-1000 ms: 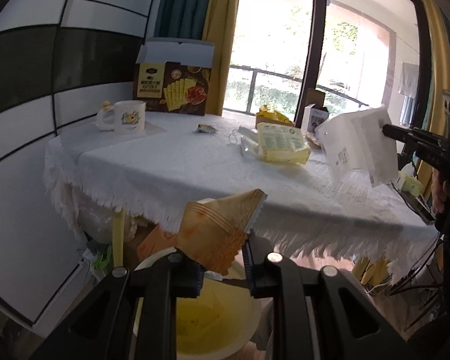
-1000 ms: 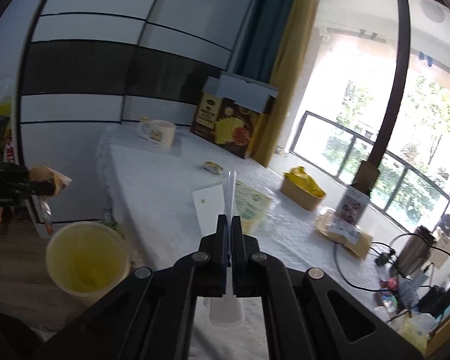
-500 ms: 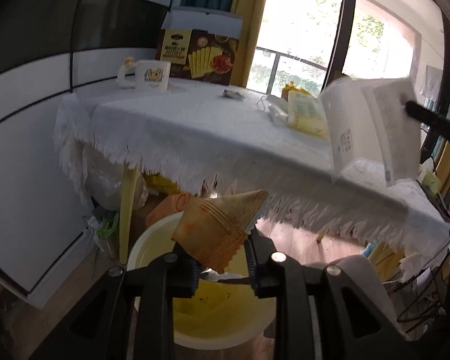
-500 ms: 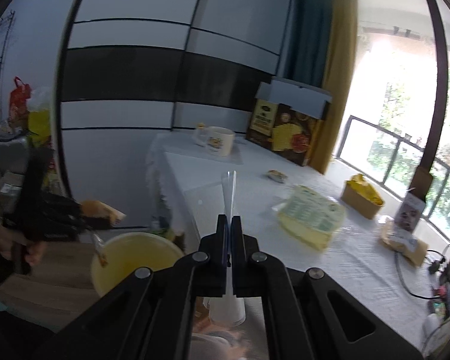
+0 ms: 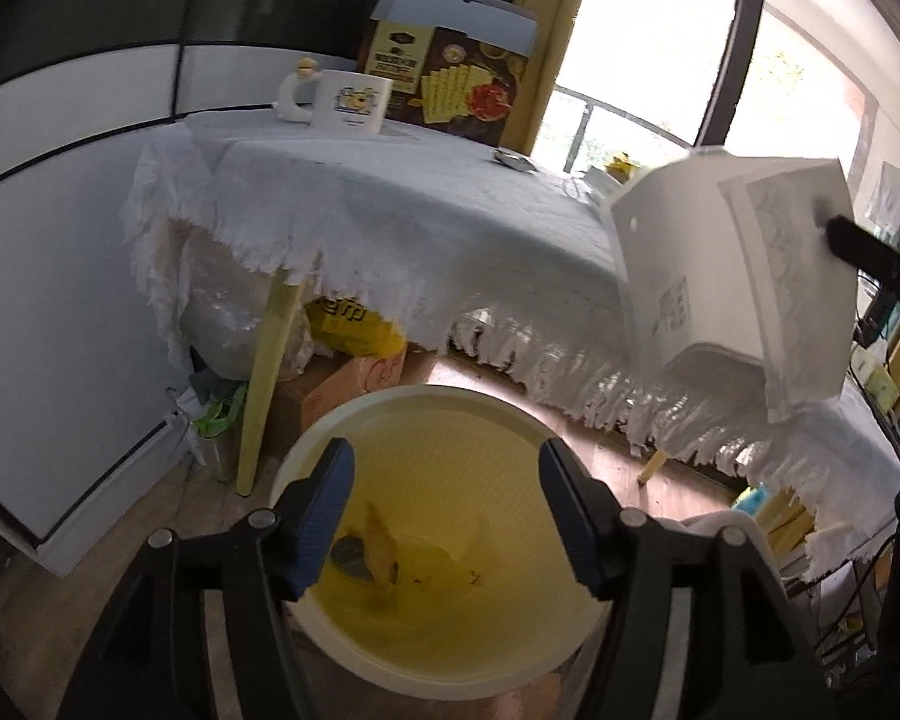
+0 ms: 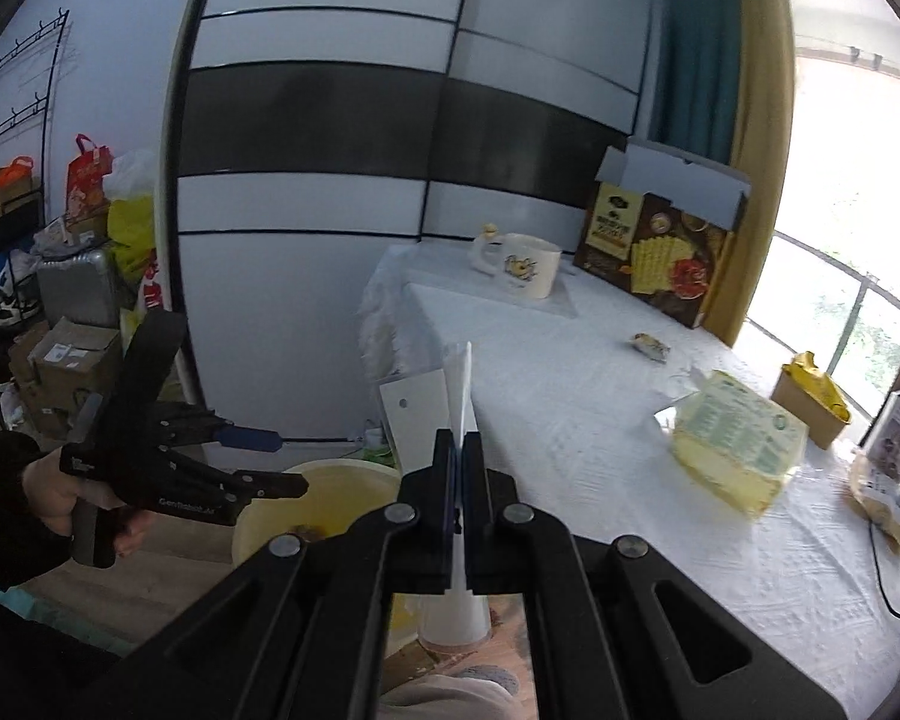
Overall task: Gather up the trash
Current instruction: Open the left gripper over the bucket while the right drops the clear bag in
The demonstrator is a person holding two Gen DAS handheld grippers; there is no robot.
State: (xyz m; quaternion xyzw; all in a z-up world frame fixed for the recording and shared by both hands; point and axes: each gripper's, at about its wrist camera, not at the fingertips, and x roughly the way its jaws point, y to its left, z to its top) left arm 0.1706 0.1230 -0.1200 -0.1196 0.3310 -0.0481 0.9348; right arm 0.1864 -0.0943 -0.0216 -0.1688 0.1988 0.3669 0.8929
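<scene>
My left gripper (image 5: 447,462) hangs over the pale yellow bin (image 5: 426,399), its jaws opening with nothing between them. The orange snack wrapper (image 5: 381,546) lies inside the bin on its yellow liner. My right gripper (image 6: 462,450) is shut on a flat white paper package (image 6: 417,420), held edge-on above the table's near corner. In the left wrist view that white package (image 5: 732,276) hangs up at the right, above and beyond the bin. The right wrist view shows a hand holding the left gripper (image 6: 276,461) over the bin (image 6: 330,483).
A table under a fringed white cloth (image 5: 390,222) carries a mug (image 6: 525,267), a cracker box (image 6: 654,258), a small wrapper (image 6: 651,347), a yellow-green packet (image 6: 732,450) and a yellow bag (image 6: 813,405). A table leg (image 5: 267,384) and cartons (image 5: 342,384) stand behind the bin.
My left gripper sank toward the bin and opened, and the orange wrapper fell in. My right gripper swung left with the white package, nearer the bin.
</scene>
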